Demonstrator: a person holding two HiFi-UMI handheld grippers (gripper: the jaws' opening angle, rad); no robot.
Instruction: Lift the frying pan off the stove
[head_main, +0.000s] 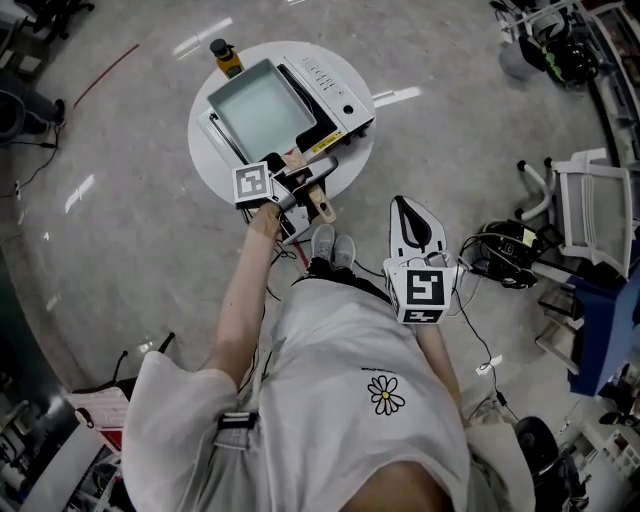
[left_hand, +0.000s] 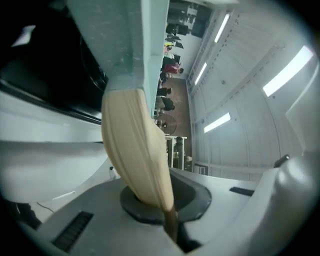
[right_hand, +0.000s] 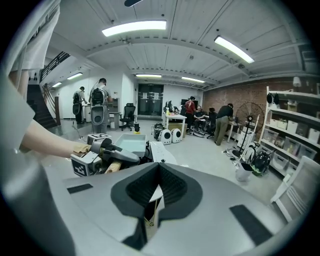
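A square pale-teal frying pan (head_main: 262, 108) sits on a white stove (head_main: 335, 95) on a round white table (head_main: 205, 150). Its wooden handle (head_main: 322, 208) points toward me. My left gripper (head_main: 298, 192) is shut on that handle. The left gripper view shows the tan handle (left_hand: 137, 150) pinched between the dark pads, with the pan's wall (left_hand: 115, 40) above it. My right gripper (head_main: 413, 222) hangs near my waist, away from the table, shut with nothing in it. From the right gripper view (right_hand: 159, 185) the pan (right_hand: 129, 144) and the left gripper (right_hand: 107, 152) show ahead.
A small yellow-and-black object (head_main: 226, 57) stands at the table's far edge. A white chair (head_main: 590, 215) and cabled gear (head_main: 505, 255) are on the floor to the right. My shoes (head_main: 333, 247) are by the table. Several people stand at distant desks (right_hand: 200, 112).
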